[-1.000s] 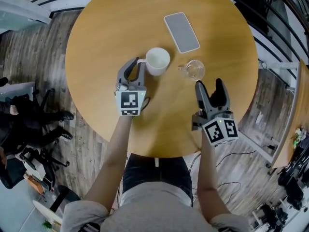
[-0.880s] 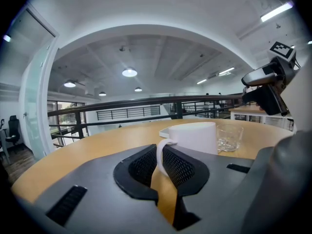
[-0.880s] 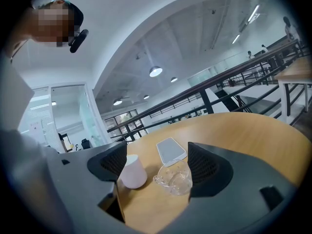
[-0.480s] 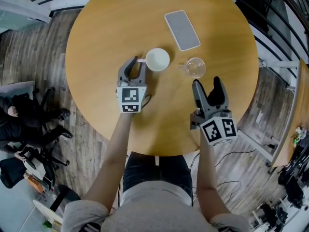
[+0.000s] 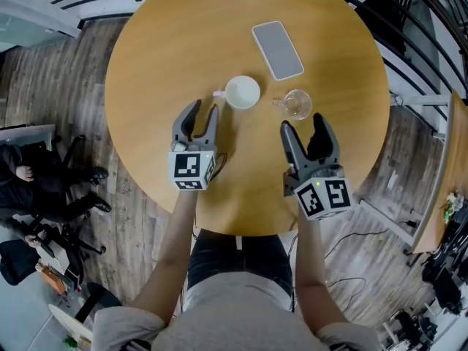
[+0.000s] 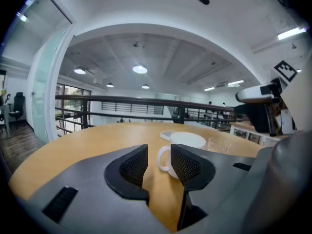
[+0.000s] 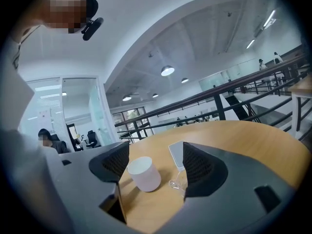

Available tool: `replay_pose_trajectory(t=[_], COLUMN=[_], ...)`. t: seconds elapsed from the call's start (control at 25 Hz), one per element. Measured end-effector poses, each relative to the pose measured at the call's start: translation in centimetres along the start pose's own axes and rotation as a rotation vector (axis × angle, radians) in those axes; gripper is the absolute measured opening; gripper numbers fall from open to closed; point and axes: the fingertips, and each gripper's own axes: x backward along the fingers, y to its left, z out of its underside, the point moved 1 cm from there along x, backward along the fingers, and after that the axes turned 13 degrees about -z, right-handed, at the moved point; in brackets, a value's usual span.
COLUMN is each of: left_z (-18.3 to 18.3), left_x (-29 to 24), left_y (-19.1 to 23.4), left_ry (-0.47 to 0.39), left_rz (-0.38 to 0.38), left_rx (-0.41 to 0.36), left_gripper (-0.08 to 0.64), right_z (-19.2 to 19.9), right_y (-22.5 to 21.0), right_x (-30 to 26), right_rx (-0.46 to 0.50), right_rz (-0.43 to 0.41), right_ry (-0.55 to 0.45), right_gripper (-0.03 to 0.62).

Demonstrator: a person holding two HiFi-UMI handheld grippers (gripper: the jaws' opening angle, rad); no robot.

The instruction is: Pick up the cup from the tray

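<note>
A white cup (image 5: 242,92) with its handle to the left stands upright on the round wooden table (image 5: 161,57), not on the flat grey tray (image 5: 277,40) behind it. My left gripper (image 5: 203,112) sits just short of the handle. Its jaws have just been opening, and nothing is between them. In the left gripper view the cup (image 6: 187,140) shows beyond the left gripper (image 6: 158,152). My right gripper (image 5: 302,125) is open and empty, a little short of a clear glass (image 5: 296,104). The right gripper view shows the cup (image 7: 144,173), glass (image 7: 179,182) and tray (image 7: 176,154) ahead of the right gripper (image 7: 156,149).
The table's near edge (image 5: 241,232) lies just behind both grippers. Black railings (image 5: 409,20) curve round the far side. Office chairs (image 5: 44,189) stand on the wooden floor at the left. A white table (image 5: 431,189) is at the right.
The left gripper, shut at the cup's handle before, has opened and drawn back toward me. The right gripper also pulled back a little. The cup stays on the table.
</note>
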Motion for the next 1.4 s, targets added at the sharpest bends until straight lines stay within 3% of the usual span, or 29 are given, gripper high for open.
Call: replay_pose_trajectory(t=[0.28, 0.52, 0.68, 0.8, 0.92, 1.12, 1.16, 1.4], left_z=[-9.4, -16.0, -16.8, -16.1, -15.4, -15.1, -15.1, -15.7], left_x=[3.1, 5.7, 6.4, 6.7, 6.7, 6.9, 7.0, 6.9], left_y=[1.2, 1.3, 1.5, 1.1, 0.8, 0.3, 0.1, -0.9], left_ry=[-0.16, -0.273, -0.272, -0.241, -0.217, -0.21, -0.212, -0.219], left_rz=[-0.025, -0.033, -0.023, -0.015, -0.006, 0.018, 0.021, 0.053], left_rx=[0.097, 0.124, 0.141, 0.137, 0.136, 0.133, 0.13, 0.12], left_gripper=[0.138, 0.138, 0.138, 0.138, 0.138, 0.108, 0.092, 0.014], right_z=[-1.6, -2.5, -2.9, -3.2, -3.3, -3.7, -3.7, -4.6], right_y=[2.6, 5.4, 6.4, 6.6, 6.6, 6.3, 6.2, 5.9], right_x=[-1.7, -2.7, -3.3, -3.1, -2.8, -1.8, -1.6, -0.9], right_rx=[0.03, 0.063, 0.075, 0.082, 0.073, 0.073, 0.068, 0.057], right_rz=[-0.037, -0.063, -0.056, -0.022, 0.007, 0.081, 0.087, 0.12], right_ry=[-0.013, -0.001, 0.002, -0.007, -0.018, -0.05, -0.061, -0.093], right_gripper=[0.342, 0.342, 0.325, 0.263, 0.247, 0.031, 0.015, 0.008])
